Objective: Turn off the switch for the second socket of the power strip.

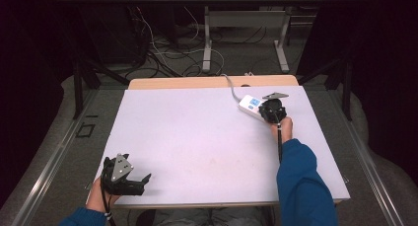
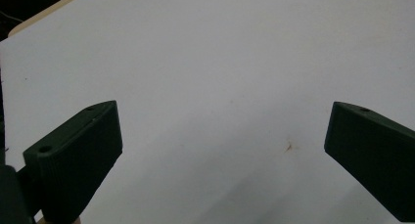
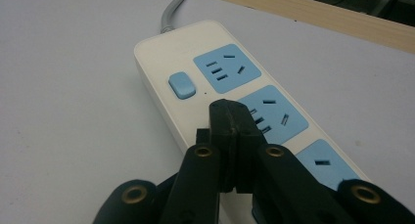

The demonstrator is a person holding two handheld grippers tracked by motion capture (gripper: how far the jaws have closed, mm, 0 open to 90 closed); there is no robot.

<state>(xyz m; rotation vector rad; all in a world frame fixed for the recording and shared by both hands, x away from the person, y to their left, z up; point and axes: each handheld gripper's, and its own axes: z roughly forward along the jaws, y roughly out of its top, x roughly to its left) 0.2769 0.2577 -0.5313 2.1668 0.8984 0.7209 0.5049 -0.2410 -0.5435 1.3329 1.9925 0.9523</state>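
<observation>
White plastic with pale blue socket panels and a blue switch, the power strip [image 3: 215, 87] lies at the far right of the table [image 1: 197, 137], its grey cable [image 1: 229, 85] running off the far edge. The right gripper [image 3: 235, 123] hangs just over it, jaws pressed together, empty. The left gripper [image 1: 140, 180] rests near the front left corner, jaws wide apart.

A white power strip [image 1: 250, 107] lies on the white-topped table [image 1: 197, 142].
</observation>
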